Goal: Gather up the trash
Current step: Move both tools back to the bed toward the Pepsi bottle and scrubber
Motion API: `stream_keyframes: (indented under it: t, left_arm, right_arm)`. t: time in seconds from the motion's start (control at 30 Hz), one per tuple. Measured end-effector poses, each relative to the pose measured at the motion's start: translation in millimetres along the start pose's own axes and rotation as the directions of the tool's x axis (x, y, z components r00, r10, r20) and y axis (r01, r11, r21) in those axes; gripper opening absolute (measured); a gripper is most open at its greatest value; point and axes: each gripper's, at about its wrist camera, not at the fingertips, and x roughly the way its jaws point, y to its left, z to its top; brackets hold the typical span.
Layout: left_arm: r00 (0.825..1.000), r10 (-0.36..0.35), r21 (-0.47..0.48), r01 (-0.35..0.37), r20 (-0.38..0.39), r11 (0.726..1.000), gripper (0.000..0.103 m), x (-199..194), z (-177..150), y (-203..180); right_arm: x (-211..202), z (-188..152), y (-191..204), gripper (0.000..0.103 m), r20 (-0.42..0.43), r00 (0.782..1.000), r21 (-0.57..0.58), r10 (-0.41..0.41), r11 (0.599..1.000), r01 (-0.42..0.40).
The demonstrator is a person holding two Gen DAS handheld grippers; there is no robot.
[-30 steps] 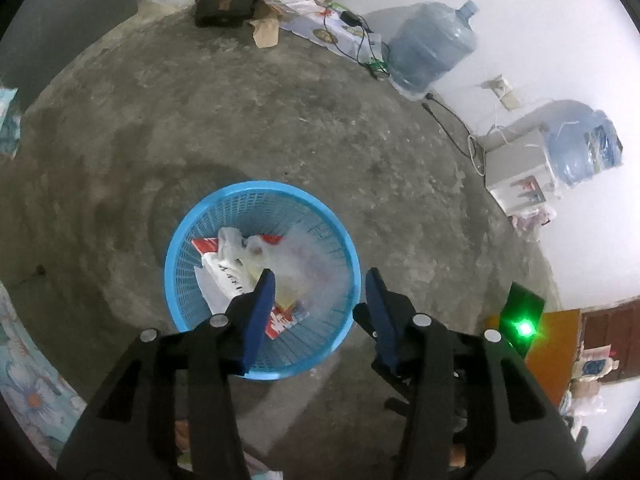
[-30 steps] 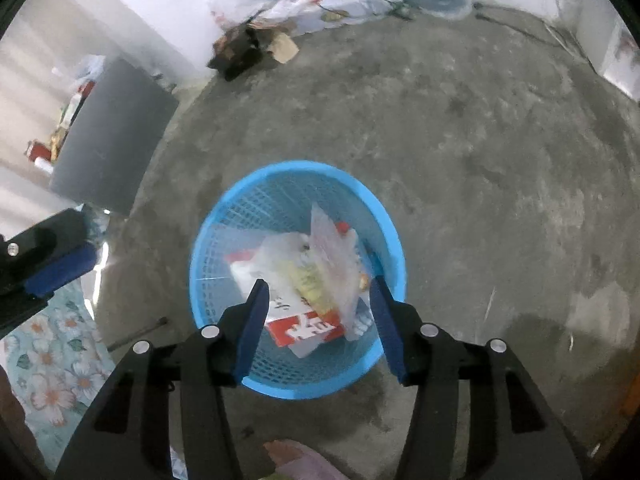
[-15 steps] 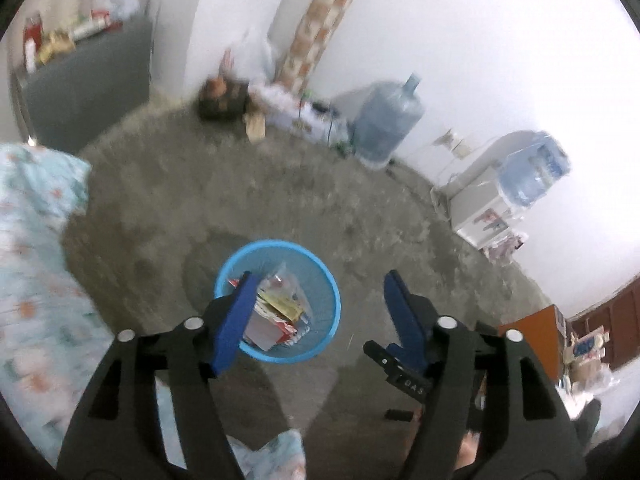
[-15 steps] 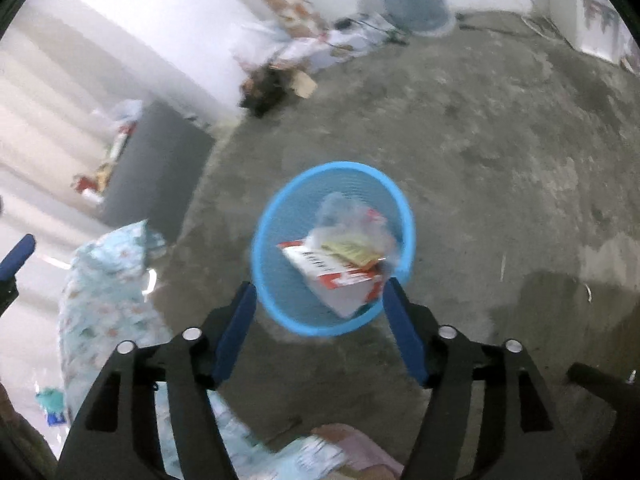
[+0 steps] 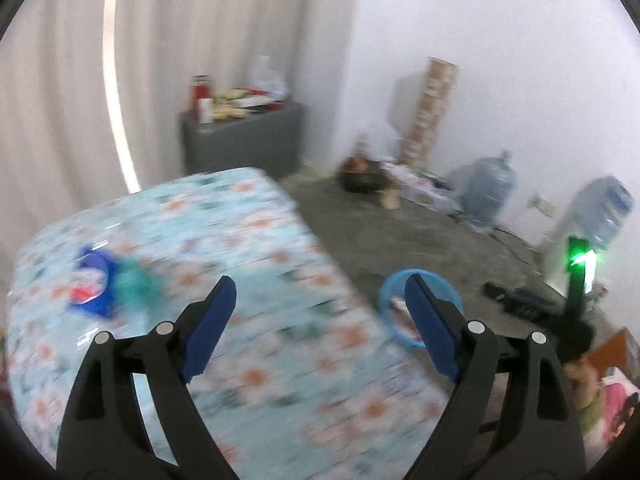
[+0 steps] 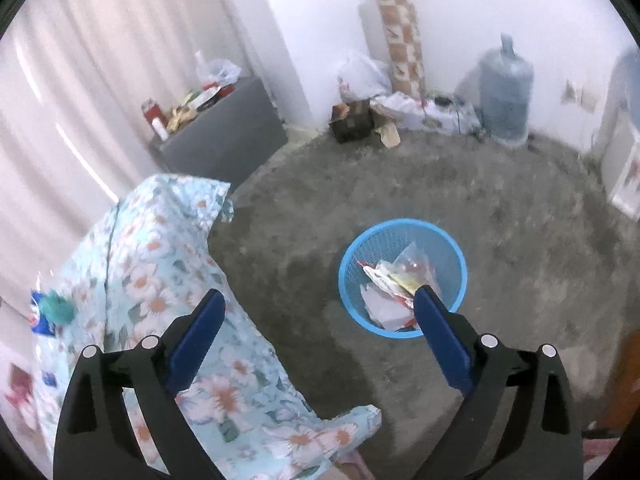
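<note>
A blue mesh basket (image 6: 448,248) stands on the concrete floor with wrappers and a clear bag (image 6: 394,284) inside; its rim also shows in the left wrist view (image 5: 390,286). A blue wrapper (image 5: 92,286) and a teal crumpled piece (image 5: 138,286) lie on the flowered tablecloth (image 5: 248,240), blurred; they also show in the right wrist view (image 6: 50,312). My left gripper (image 5: 320,296) is open and empty above the table. My right gripper (image 6: 320,308) is open and empty, high above the floor between table and basket.
A grey cabinet (image 6: 224,136) with bottles stands by the curtain. Boxes, bags and a water jug (image 6: 506,92) line the far wall. A white unit (image 6: 622,168) is at the right. A black stand with a green light (image 5: 580,264) is right of the basket.
Both grippers have risen and pulled back from over the basket. The left one has swung left over the flowered table; both stay open and empty.
</note>
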Motion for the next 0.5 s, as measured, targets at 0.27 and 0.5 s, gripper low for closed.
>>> stream_keyframes:
  t: [0.27, 0.5]
  left_arm:
    - [0.988, 0.151, -0.126, -0.145, 0.04, 0.981, 0.082, -47, -25, 78]
    - [0.976, 0.205, -0.197, -0.188, 0.069, 0.962, 0.082, -66, -37, 118]
  right_arm:
    - [-26, -8, 83, 0.096, 0.077, 0.996, -0.237, -0.041, 0.97, 0.058]
    - [-42, -14, 137, 0.096, 0.126, 0.992, -0.351, -0.009, 0.935, 0.053]
